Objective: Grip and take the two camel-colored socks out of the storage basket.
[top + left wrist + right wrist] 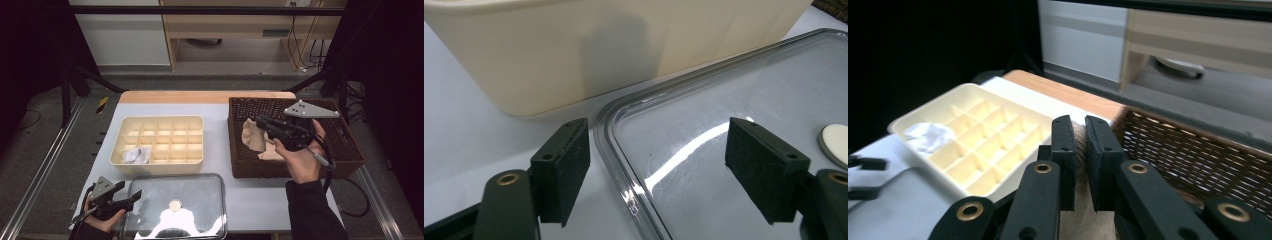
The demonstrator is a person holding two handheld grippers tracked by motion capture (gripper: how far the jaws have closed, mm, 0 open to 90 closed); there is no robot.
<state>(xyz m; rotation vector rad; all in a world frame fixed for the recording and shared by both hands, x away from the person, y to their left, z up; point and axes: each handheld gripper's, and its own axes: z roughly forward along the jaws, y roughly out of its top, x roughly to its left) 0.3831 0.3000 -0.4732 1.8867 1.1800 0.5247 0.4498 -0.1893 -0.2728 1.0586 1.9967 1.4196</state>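
On the white table, sitting at left: a cream divided tray, holding a crumpled white cloth in its near-left compartment. Lying just in front of the tray: a clear lid with a small pale round pad near its middle, catching glare. Resting at the lid's left corner, gripped in the person's left hand: the left gripper, jaws standing wide apart and straddling the lid's rounded rim in the left gripper view, one pad over bare table, the other over the clear panel, nothing between them. Whether the pads are touching the surface: cannot tell.

At right, occupying the table's far-right part: a dark wicker basket, holding beige cloth. Hovering over the basket, held in the right hand: the right gripper, pointing left toward the beige cloth. Showing in the right gripper view: jaws drawn narrow, with beige fabric running between and below them, apparently pinching the cloth. Beyond them, the tray and the basket's woven wall.
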